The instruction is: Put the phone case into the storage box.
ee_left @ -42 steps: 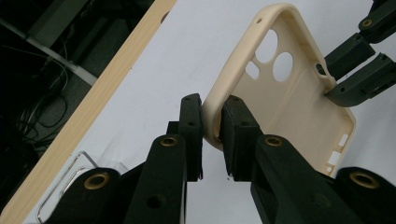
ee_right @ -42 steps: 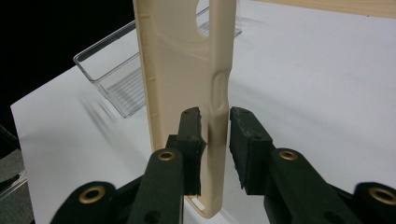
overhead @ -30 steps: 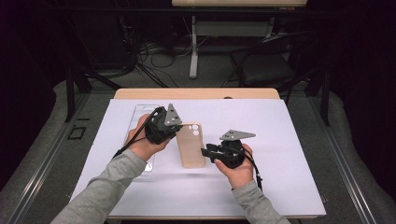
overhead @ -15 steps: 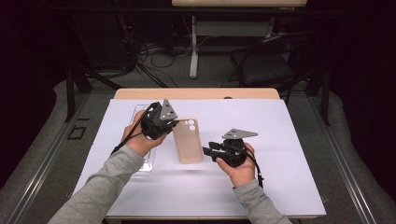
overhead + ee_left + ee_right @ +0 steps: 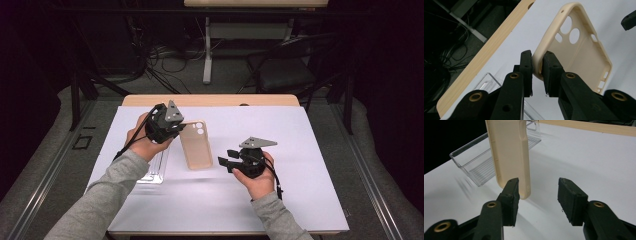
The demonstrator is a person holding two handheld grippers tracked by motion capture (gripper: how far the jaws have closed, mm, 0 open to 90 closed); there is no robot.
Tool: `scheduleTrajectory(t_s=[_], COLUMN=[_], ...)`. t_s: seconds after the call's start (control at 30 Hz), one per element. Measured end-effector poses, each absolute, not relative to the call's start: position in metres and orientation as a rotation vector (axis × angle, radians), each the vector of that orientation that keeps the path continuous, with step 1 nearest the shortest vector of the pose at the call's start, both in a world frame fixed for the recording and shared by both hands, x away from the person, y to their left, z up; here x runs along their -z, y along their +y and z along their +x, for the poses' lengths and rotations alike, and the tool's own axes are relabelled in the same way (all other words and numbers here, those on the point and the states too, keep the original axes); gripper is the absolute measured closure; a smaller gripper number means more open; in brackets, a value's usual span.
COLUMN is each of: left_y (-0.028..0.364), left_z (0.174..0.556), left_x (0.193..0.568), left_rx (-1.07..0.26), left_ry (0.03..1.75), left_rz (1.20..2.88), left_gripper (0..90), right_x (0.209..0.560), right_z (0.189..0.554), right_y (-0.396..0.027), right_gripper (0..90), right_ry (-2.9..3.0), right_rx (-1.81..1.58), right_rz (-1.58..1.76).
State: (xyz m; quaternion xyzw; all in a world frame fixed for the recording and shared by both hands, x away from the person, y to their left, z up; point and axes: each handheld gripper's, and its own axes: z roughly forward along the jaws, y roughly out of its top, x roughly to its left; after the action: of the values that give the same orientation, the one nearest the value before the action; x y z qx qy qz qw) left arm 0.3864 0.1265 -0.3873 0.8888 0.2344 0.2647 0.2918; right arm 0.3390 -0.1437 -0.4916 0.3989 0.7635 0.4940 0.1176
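A beige phone case [image 5: 195,147] with camera holes is gripped at the rim near its top corner by my left gripper [image 5: 177,131], which is shut on it. In the left gripper view the two pads pinch the case [image 5: 584,55] wall, with my left gripper [image 5: 537,65] below it. The case [image 5: 509,152] stands tilted, its lower end close to the white sheet. My right gripper [image 5: 537,192] sits just beside that lower end; its jaws have just been opening and nothing is between them. In the high view my right gripper [image 5: 225,157] is right of the case.
A clear plastic tray [image 5: 152,170] lies left of the case on the white sheet [image 5: 300,150]; the tray [image 5: 474,167] is behind the case in the right gripper view. A wooden table edge [image 5: 210,100] runs along the back. A dark chair [image 5: 290,70] stands beyond.
The right gripper's jaws have widened. The left hand has shifted slightly left and away, carrying the case with it. The right hand has stayed put.
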Motion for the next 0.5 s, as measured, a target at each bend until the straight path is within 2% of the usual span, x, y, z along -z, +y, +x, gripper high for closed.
scheduleTrajectory(t_s=[0.5], left_y=[0.139], left_z=[0.395], left_x=[0.382], left_rx=[-0.669], left_ry=[0.647], left_rz=[2.331], left_gripper=[79.7], right_x=[0.489], right_z=[0.334], right_y=[-0.145], right_gripper=[50.0], right_ry=[2.224], right_rx=[-1.427], right_rz=[1.163])
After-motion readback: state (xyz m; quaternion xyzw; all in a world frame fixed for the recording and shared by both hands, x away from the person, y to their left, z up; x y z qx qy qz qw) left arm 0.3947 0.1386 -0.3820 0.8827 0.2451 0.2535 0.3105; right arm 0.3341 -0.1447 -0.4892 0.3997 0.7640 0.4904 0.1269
